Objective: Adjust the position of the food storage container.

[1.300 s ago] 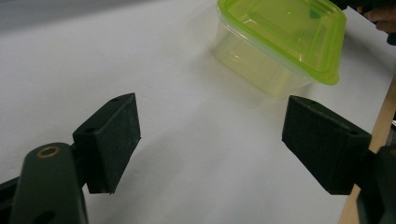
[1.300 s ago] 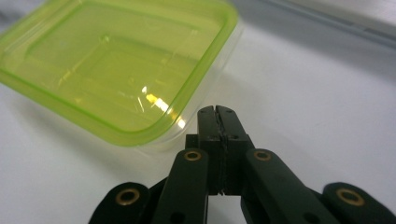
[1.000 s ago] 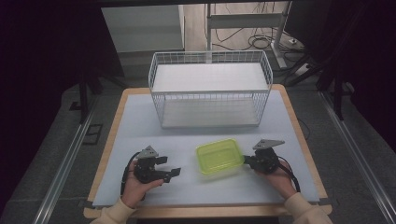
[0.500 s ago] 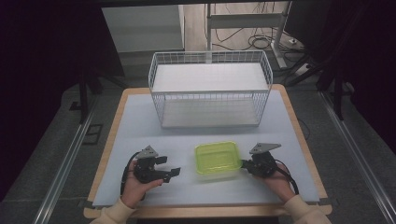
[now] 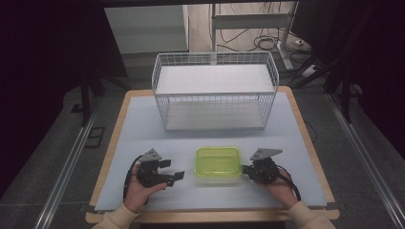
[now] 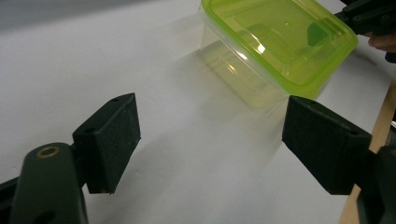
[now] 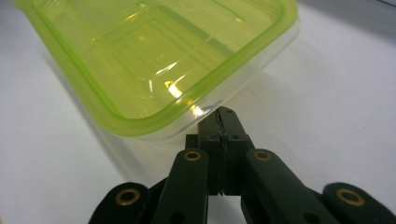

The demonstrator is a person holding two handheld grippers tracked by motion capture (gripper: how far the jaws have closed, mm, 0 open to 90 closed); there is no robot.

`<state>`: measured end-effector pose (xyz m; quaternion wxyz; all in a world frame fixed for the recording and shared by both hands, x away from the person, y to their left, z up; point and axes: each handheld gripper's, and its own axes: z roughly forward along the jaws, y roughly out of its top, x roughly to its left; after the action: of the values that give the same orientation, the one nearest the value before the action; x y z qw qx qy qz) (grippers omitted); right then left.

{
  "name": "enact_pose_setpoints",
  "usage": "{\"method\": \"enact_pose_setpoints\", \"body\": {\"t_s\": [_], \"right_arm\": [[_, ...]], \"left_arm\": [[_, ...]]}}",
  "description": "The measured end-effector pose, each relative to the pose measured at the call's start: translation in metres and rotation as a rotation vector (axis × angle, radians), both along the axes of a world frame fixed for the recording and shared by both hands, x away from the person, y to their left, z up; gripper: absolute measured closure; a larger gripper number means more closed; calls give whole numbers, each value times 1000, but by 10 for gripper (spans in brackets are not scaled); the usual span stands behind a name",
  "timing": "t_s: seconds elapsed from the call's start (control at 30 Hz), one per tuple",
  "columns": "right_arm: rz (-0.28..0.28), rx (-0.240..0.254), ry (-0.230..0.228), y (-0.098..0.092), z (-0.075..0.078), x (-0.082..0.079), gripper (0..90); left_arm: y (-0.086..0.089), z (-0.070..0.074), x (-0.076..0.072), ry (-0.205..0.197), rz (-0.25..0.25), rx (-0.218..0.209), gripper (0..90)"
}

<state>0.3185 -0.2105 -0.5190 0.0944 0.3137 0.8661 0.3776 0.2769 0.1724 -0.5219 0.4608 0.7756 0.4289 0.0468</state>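
Observation:
A clear plastic box with a lime-green lid (image 5: 218, 163) sits on the table near the front edge. My right gripper (image 5: 244, 168) is at its right side. In the right gripper view the jaws of my right gripper (image 7: 222, 116) are shut with nothing between them, their tip against the box (image 7: 154, 56) just under the lid's rim. My left gripper (image 5: 174, 169) rests left of the box, apart from it. In the left gripper view its jaws (image 6: 210, 135) stand wide open over bare table, with the box (image 6: 280, 42) a short way ahead.
A white wire basket (image 5: 215, 107) stands at the back middle of the pale table (image 5: 143, 124). The table's wooden edge runs close behind both hands. Dark floor and cables lie beyond the table.
My right gripper has moved left up against the box, and the box has shifted slightly left. The left gripper has stayed put.

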Motion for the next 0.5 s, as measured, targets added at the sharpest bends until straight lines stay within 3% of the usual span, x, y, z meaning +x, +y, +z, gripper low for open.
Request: {"method": "enact_pose_setpoints", "body": {"t_s": [0.17,0.37,0.5], "right_arm": [[-21,12,-6,-7,4,0,894],[-65,70,-13,-21,16,-4,893],[-78,106,-17,-29,22,-6,882]], "left_arm": [[1,0,0,1,3,-11,186],[3,1,1,20,8,-44,187],[3,1,1,22,13,-45,187]]}}
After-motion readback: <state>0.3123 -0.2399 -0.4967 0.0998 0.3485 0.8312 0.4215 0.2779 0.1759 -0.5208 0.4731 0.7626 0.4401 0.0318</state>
